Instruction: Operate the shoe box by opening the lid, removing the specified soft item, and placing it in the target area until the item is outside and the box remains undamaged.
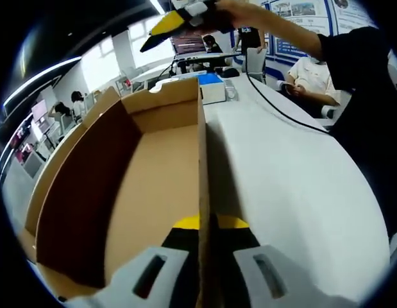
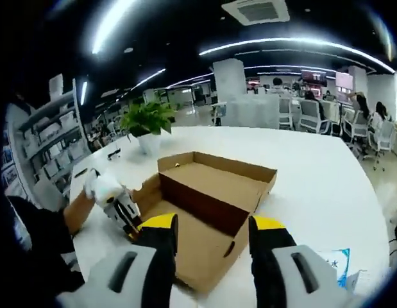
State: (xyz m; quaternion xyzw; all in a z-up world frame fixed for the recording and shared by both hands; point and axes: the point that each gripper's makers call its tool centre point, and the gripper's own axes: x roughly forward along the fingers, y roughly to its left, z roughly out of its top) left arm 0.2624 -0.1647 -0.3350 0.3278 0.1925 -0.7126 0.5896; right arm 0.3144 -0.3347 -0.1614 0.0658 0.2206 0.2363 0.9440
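Shoe box (image 2: 214, 192) lay open on the white surface (image 2: 313, 192), lid folded out flat beside the tray. Plain brown cardboard, walls straight, no tears or crushed corners seen. Inside looked bare in both views; the soft item could not be made out anywhere in or near the box.

Left tool (image 1: 204, 256): jaws nearly together, straddling the top edge of one box wall, one jaw inside the box and one outside. Appeared clamped on that wall, probably to steady the box while the other hand worked. The right gripper view showed it at the box's edge nearest the potted plant (image 2: 147, 122).

Right tool (image 2: 211, 240): jaws spread wide, nothing between them, held high above the box and well apart from it, looking down on it. The left gripper view showed it raised beyond the box's far end, at the end of a dark sleeve (image 1: 352, 58).

A small blue-and-white carton (image 1: 214, 86) sat on the surface just past the box's far end.
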